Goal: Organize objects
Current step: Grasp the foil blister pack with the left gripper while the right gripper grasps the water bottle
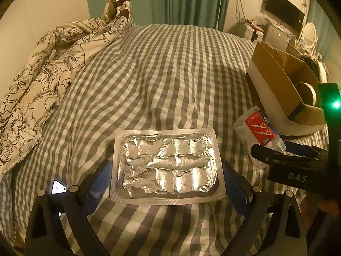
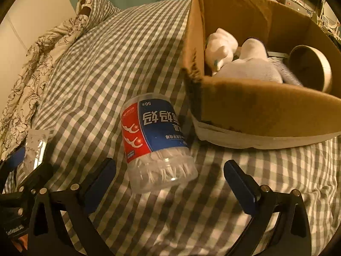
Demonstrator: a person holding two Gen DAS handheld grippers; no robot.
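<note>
A silver foil blister pack (image 1: 167, 166) lies flat on the checked bed cover, between the open fingers of my left gripper (image 1: 167, 183), which do not touch it. A clear jar of floss picks (image 2: 156, 144) with a red and blue label lies on its side between the open fingers of my right gripper (image 2: 169, 181); it also shows in the left wrist view (image 1: 259, 131). A cardboard box (image 2: 262, 111) stands just beyond the jar and holds white socks (image 2: 247, 64) and a tape roll (image 2: 313, 68).
A floral quilt (image 1: 42, 81) is bunched at the left of the bed. A lit phone (image 1: 58, 187) lies by my left gripper's left finger. The right gripper (image 1: 298, 162) shows at the right of the left wrist view. Green curtains and a cluttered desk stand behind.
</note>
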